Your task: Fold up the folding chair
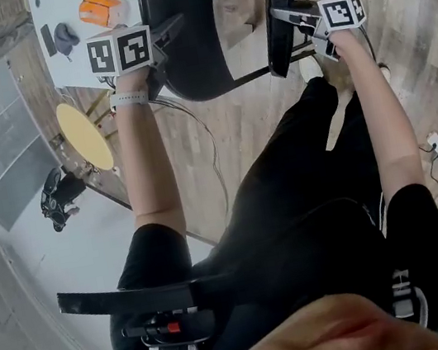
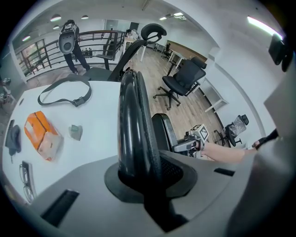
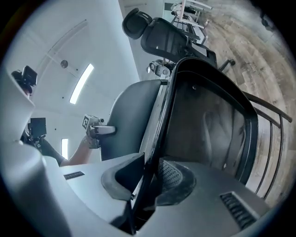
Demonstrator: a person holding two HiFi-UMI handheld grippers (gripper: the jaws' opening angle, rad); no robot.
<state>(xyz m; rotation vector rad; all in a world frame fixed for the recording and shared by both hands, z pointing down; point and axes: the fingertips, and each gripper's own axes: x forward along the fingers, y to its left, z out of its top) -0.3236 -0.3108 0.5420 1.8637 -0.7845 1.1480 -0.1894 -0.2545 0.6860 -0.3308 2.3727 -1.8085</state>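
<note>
Much of the folding chair (image 1: 189, 41) is cut off from me by the top edge of the head view. I get one broad rounded black panel at top centre and a second panel (image 1: 277, 2) edge-on just to its right. The two stand close together and near upright over the wooden floor (image 1: 253, 130). I cannot tell which panel is the seat and which the back, and where the chair meets the floor lies out of frame. The lower half of that view is taken up by the person's dark clothing, so nothing below the chair shows.

The left tool (image 1: 170, 33) sits at the upper left of the head view, against the broad panel. Its own view shows the jaws drawn in on that panel's thick rounded rim (image 2: 134, 115), with a pad pressed to either side. Left of the rim lies the white surface (image 2: 99, 125), carrying an orange packet (image 2: 40, 134) and a dark strap (image 2: 64, 92). A pair of glasses (image 2: 25, 178) sits half hidden low left, and an office chair (image 2: 182, 78) stands beyond on the floor.

The right tool (image 1: 295, 24) is at the upper right, on the second panel. In its own view the jaws are nearly together, pinching that panel's thin edge (image 3: 155, 139), which runs up the middle of the frame
</note>
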